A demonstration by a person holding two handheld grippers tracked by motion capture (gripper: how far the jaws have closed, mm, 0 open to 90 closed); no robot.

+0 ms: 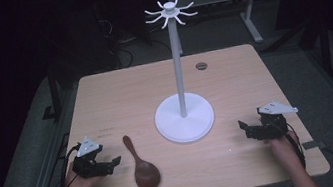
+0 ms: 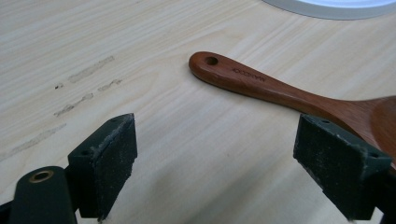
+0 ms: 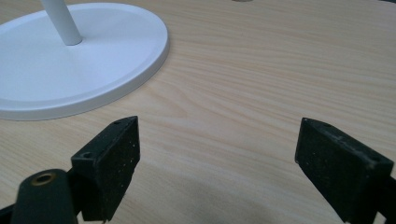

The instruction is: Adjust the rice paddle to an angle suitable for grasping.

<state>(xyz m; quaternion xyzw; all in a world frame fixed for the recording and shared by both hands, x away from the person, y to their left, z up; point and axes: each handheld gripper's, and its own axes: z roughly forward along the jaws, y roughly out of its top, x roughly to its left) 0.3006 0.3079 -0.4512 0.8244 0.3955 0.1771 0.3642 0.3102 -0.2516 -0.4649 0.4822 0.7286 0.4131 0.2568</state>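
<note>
Dark reddish wood marks out the spoon (image 1: pixel 141 164), which lies flat on the near left part of the pale table (image 1: pixel 233 78), bowl toward the near edge and handle pointing away toward the far side. A small hanging hole sits at the far tip of the handle, plain in the left gripper view (image 2: pixel 211 60). The white stand (image 1: pixel 184 116) rises from its round base at the middle of the table, with a ring of hooked arms at its top.

The left gripper (image 1: pixel 109 163) rests just left of the spoon, its jaws spread wide and empty; in its own view the handle runs across beyond the pads and passes behind the right-hand one. The right gripper (image 1: pixel 244 128) sits to the right of the stand's base, its jaws likewise apart and holding nothing.

The step in hand looks to be taking up the spoon, probably to hang it by its hole on one of the stand's arms. To do it well, the left gripper should slide right until the narrow part of the handle lies squarely between the pads, then close across the handle's width. Gripping partway down, not at the tip, would leave the hole free. The thin handle lies flush on the table, so the pads must come low.
</note>
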